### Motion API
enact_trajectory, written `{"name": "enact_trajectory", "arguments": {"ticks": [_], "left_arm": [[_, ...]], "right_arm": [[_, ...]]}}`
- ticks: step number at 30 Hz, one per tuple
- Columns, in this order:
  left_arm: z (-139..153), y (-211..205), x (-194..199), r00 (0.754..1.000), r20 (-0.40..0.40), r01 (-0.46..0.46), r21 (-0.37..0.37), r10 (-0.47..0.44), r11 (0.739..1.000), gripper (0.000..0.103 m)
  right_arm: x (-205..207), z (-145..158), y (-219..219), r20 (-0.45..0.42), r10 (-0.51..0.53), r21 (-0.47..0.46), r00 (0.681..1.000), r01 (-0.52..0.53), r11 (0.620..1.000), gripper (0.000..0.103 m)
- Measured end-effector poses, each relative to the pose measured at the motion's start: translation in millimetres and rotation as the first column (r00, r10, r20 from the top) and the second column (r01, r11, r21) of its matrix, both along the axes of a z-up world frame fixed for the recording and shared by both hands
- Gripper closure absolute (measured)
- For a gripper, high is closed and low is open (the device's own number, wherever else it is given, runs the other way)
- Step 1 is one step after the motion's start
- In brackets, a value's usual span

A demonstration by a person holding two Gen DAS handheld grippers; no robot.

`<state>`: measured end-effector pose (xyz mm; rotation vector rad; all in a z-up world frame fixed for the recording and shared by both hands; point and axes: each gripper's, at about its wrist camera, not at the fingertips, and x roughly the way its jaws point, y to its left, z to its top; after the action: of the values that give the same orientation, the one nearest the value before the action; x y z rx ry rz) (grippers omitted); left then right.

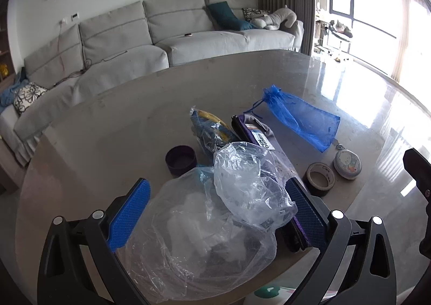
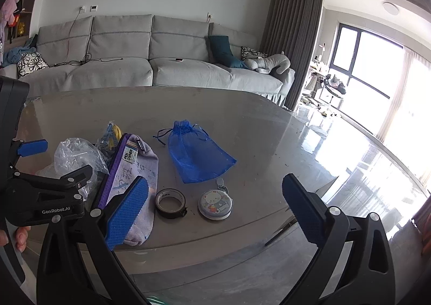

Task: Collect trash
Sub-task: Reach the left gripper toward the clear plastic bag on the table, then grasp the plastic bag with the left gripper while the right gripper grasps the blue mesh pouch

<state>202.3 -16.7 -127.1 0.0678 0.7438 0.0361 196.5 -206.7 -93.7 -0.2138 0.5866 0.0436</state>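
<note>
Two crumpled clear plastic bags (image 1: 215,224) lie at the near edge of the grey table (image 1: 121,122), right between the blue pads of my left gripper (image 1: 218,213), which is open around them without pinching. Behind them a blue and yellow wrapper (image 1: 210,127) rests beside a purple pencil case (image 1: 256,132). In the right wrist view my right gripper (image 2: 215,210) stands open and empty above the table's front edge, with the pencil case (image 2: 134,183) by its left finger. The left gripper (image 2: 54,162) shows there at the left, over the clear bags (image 2: 75,154).
On the table are a blue mesh pouch (image 2: 196,154), a dark tape roll (image 2: 170,202), a round cartoon tin (image 2: 215,204) and a purple cap (image 1: 181,161). A grey sofa (image 2: 150,62) stands behind. A hand (image 2: 18,235) holds the left tool. Shiny floor lies to the right.
</note>
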Motion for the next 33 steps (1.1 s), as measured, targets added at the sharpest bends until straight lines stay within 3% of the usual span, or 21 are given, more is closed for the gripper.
{"name": "enact_trajectory", "arguments": {"ticks": [3,5,9,13,16,21,26,33], "left_arm": [[-12.0,-0.2,8.1,0.999,-0.040,0.006,0.000,-0.006,1.000,0.011],[-21.1,-0.1,11.6,0.996,-0.082,0.013,-0.017,-0.014,1.000,0.027],[-31.5,3.8,12.8,0.992,-0.120,0.026,-0.049,-0.031,0.998,0.046],[-23.3,9.5,5.7,0.996,-0.076,0.030,-0.064,-0.035,0.997,0.093],[-12.2,16.0,0.3,1.000,-0.017,0.019,-0.079,-0.020,0.997,0.096],[23.5,11.6,-6.0,0.995,0.098,0.023,-0.041,-0.018,0.999,0.096],[51.0,-0.2,13.5,0.983,0.179,0.034,0.024,-0.038,0.999,0.096],[51.8,-11.7,59.2,0.980,0.195,0.028,0.055,-0.038,0.998,0.096]], "right_arm": [[4.3,-3.8,2.4,-0.003,0.009,-0.003,1.000,-0.009,1.000,0.004],[6.4,-4.5,4.3,-0.002,0.014,-0.003,1.000,-0.014,1.000,0.004],[7.8,-4.1,7.8,0.006,0.022,0.012,1.000,-0.022,1.000,0.004],[11.4,-3.6,8.9,0.003,0.020,0.025,1.000,-0.020,0.999,0.004],[19.8,-6.9,7.1,0.003,0.014,0.042,1.000,-0.014,0.999,0.004],[55.2,-11.9,5.9,-0.001,0.048,0.077,0.999,-0.047,0.996,0.004],[102.3,-30.5,20.5,-0.029,0.082,0.053,0.996,-0.080,0.995,0.004],[127.5,-43.8,26.5,-0.047,0.103,0.096,0.994,-0.098,0.991,0.004]]}}
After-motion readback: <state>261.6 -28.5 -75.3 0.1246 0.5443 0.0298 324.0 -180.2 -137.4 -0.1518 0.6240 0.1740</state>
